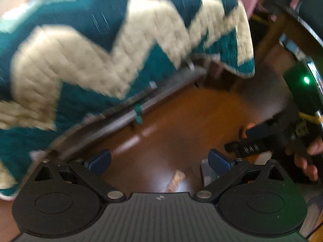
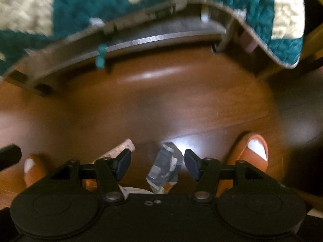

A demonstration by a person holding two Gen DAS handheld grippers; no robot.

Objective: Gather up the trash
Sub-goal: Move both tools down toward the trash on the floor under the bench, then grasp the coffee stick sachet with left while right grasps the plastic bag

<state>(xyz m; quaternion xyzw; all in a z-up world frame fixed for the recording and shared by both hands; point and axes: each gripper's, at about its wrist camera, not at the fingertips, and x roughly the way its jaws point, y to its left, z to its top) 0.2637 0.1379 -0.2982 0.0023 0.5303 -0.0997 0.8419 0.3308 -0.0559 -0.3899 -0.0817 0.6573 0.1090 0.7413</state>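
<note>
Hovering right gripper (image 2: 157,166) over crumpled foil wrapper (image 2: 164,170) on wood floor (image 2: 161,104), fingers spread, wrapper between, ungrasped. Left gripper (image 1: 159,162) spread, empty. Tan scrap (image 2: 127,145) just beside. Nothing collected yet; both pieces pending.

Dim, motion-blurred, glare on floor (image 2: 161,109)

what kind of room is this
Probably a bedroom at home: a teal and cream quilt hangs over a low bed frame, above a glossy brown wood floor with scraps of litter, such as a crumpled wrapper.
</note>
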